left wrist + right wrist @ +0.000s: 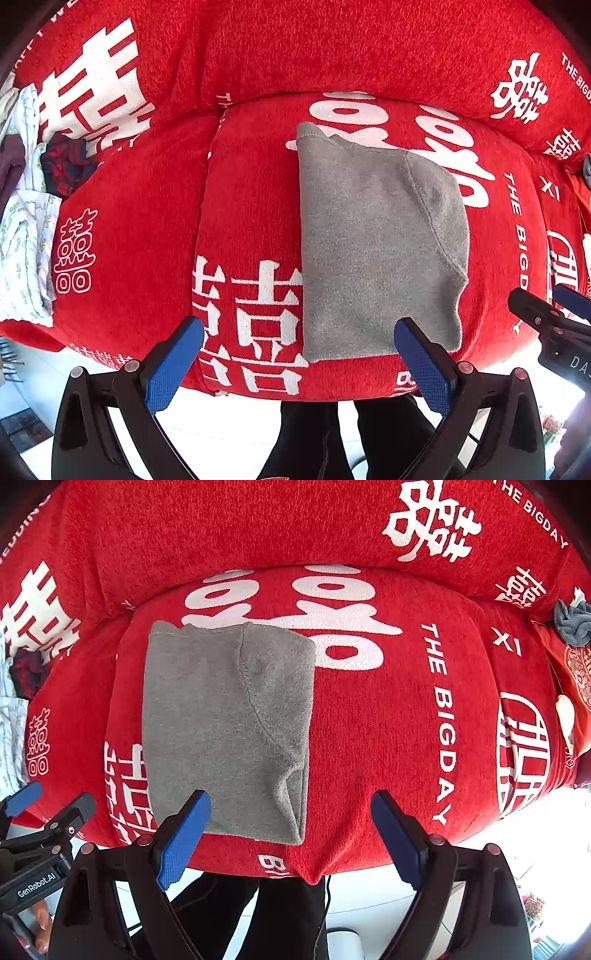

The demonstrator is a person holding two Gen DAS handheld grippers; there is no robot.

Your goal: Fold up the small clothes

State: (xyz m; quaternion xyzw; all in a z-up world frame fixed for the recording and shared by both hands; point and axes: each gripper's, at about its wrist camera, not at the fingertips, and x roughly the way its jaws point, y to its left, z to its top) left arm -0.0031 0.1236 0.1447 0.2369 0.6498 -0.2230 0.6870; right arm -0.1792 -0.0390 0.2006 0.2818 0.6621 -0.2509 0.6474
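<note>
At the far left of the left wrist view, a heap of unfolded clothes [26,206] lies on the red sofa cover [147,221]: pale floral fabric, a dark purple piece and a dark red patterned piece [68,166]. They look like work still to do.

Next along, the left gripper [299,354] hangs above the front edge of the middle seat cushion, its jaws spread wide with nothing between them. One blue pad [421,354] overlaps the garment's near corner in the picture, but whether it touches the cloth I cannot tell.

In the middle of that cushion lies the grey fleece garment [225,731], flat, folded to a neat upright rectangle with a curved seam across the top layer and doubled edges at the lower right corner. I judge this piece folded or nearly so; a last halving or a move to a finished stack may remain.

The right gripper [291,830] hovers just right of the garment's near edge, jaws equally wide and empty.

At the far right, a crumpled dark grey cloth [572,622] sits at the sofa's end, beside a red embroidered cushion [576,675]; whether that cloth counts as done is unclear.
</note>
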